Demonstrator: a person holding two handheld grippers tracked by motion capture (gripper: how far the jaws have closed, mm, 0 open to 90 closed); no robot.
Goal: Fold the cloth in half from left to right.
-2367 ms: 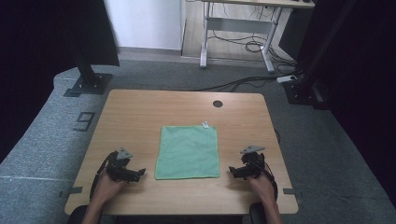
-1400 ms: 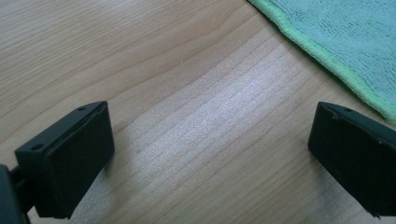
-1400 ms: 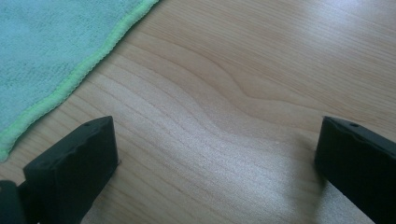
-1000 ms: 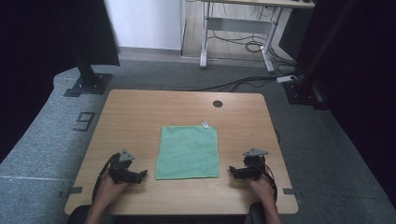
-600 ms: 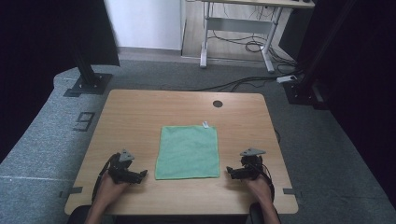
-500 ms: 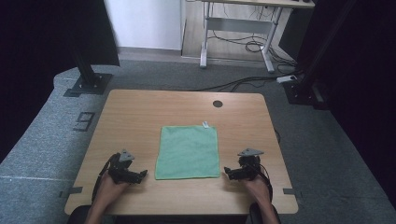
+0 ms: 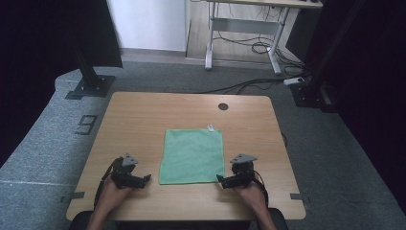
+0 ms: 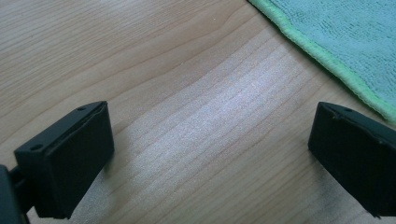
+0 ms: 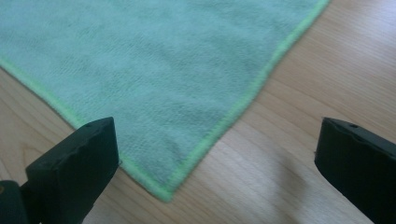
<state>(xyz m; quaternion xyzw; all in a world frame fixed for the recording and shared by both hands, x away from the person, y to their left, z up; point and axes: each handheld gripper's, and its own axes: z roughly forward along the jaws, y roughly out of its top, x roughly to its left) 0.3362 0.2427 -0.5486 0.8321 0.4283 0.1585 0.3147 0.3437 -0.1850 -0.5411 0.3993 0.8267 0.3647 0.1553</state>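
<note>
A green cloth (image 7: 192, 155) lies spread flat in the middle of the wooden table (image 7: 143, 120). My left gripper (image 7: 143, 179) rests low near the front edge, just left of the cloth's near left corner, open with bare wood between its jaws (image 8: 210, 144). The cloth's edge (image 8: 336, 46) crosses the top right of the left gripper view. My right gripper (image 7: 221, 180) sits at the cloth's near right corner, open. In the right gripper view that corner (image 9: 163, 189) points down between the spread jaws of the right gripper (image 9: 215, 163), untouched.
A round cable hole (image 7: 223, 106) sits near the table's far edge. A small white tag (image 7: 210, 128) sticks out at the cloth's far edge. Black stands (image 7: 91, 76) and a desk frame (image 7: 239, 28) are on the floor beyond the table.
My right gripper has slid left toward the cloth's near right corner. The left gripper and the cloth have stayed in place.
</note>
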